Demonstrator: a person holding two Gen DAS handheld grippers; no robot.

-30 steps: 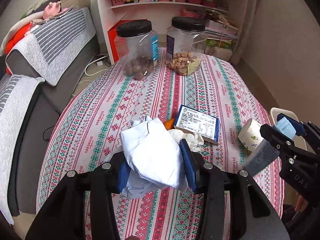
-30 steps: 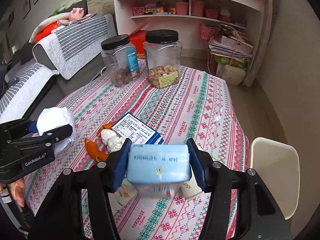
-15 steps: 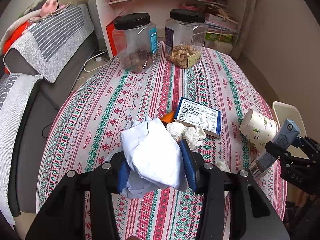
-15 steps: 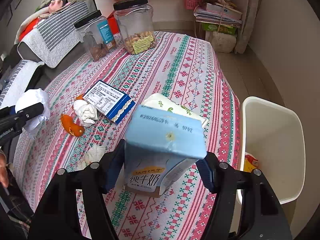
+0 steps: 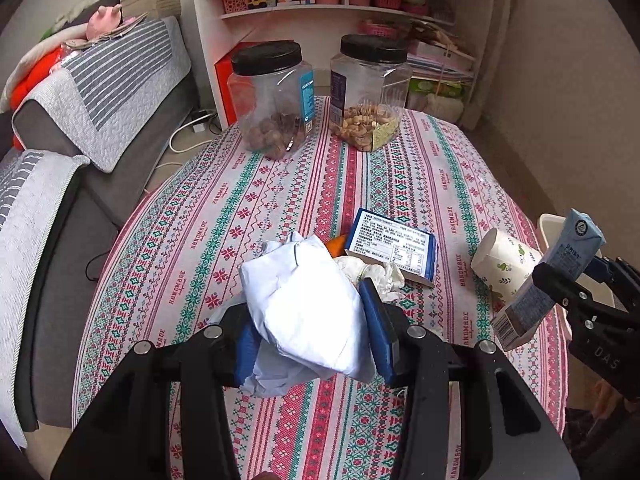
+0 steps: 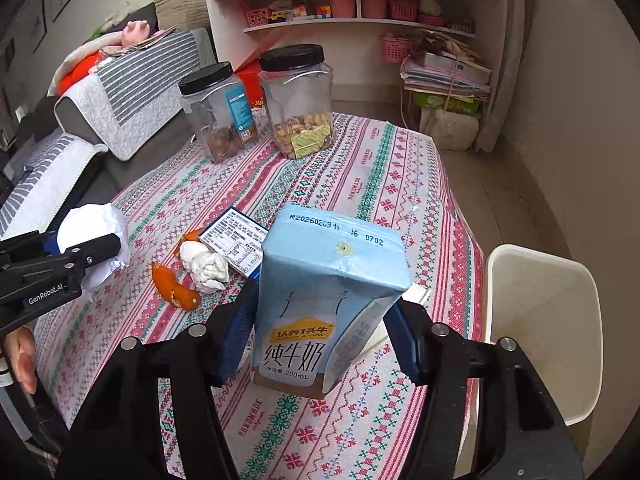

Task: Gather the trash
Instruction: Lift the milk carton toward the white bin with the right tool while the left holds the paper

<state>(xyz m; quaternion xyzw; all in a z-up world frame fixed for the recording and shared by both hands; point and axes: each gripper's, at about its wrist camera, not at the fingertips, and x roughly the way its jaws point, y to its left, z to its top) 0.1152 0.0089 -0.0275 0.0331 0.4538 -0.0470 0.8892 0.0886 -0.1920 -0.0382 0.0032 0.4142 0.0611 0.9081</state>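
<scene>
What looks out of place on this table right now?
A paper cup lies tipped on its side near the table's right edge. Orange peel and a crumpled tissue lie loose on the tablecloth beside a flat blue box.

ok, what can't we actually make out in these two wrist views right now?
- Right wrist view: the pale blue milk carton in the right gripper hides the white paper cup and the tablecloth behind it.
- Right wrist view: the white plastic bin is cut by the gripper body; its bottom is unseen.
- Left wrist view: the crumpled white paper bundle in the left gripper covers most of the orange peel.
- Both views: print on the blue-edged flat box is too small to read.
</scene>
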